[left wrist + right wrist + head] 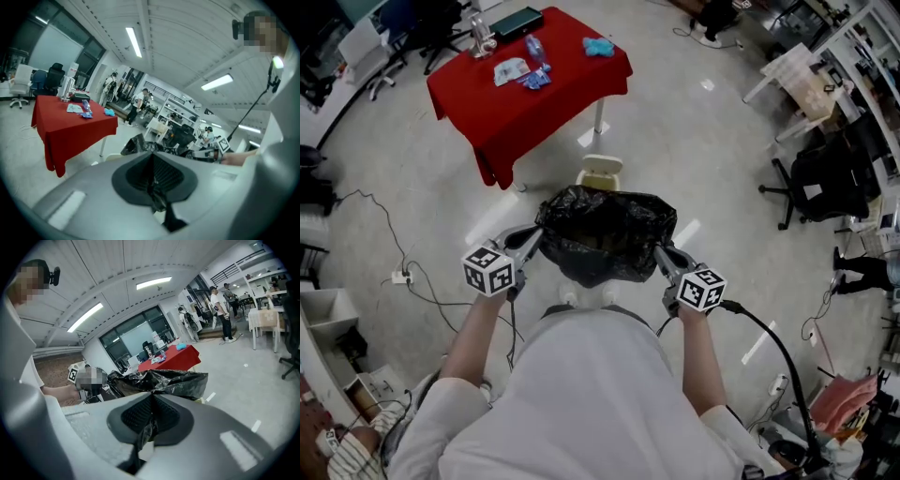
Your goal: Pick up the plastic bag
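Note:
A black plastic bag hangs open-mouthed in front of me, stretched between my two grippers above the floor. My left gripper is shut on the bag's left rim, and a strip of black film shows pinched between its jaws in the left gripper view. My right gripper is shut on the right rim, with film caught in its jaws too. The bag spreads crumpled beyond the right jaws. In the left gripper view the bag shows past the jaws, with the right gripper behind it.
A table with a red cloth stands ahead, with a bottle and small items on it. A pale bin sits on the floor just beyond the bag. A black office chair is at the right. Cables run over the floor at the left.

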